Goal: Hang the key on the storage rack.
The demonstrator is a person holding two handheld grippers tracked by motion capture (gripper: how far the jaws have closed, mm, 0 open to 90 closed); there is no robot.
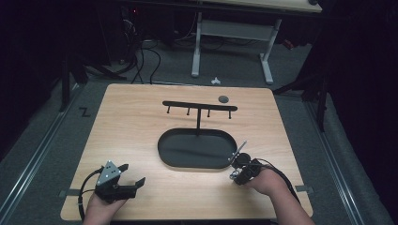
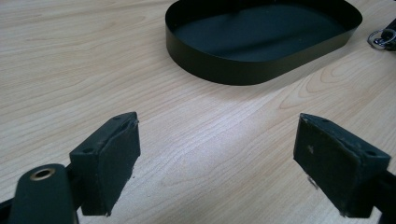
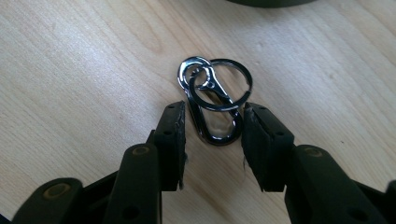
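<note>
Covering grey carpet (image 1: pixel 300 117), a pale wood table (image 1: pixel 131 122) bears a black tray (image 1: pixel 169 154).

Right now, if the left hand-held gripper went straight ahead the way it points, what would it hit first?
Probably the near wall of the black oval tray; the left hand-held gripper has just bare wooden table before it.

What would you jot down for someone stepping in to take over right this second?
Left gripper: jaws wide open, nothing between them, low over bare table near the front left.
Right gripper: jaws set either side of the carabiner clip, seemingly not pressing yet. The clip and its key ring lie flat on the table, just right of the black oval tray.
Hook rack behind the tray: hooks bare.
Done: right gripper lined up on the clip.
Left: grip and lift it; probably it goes on a hook or in the tray.
</note>
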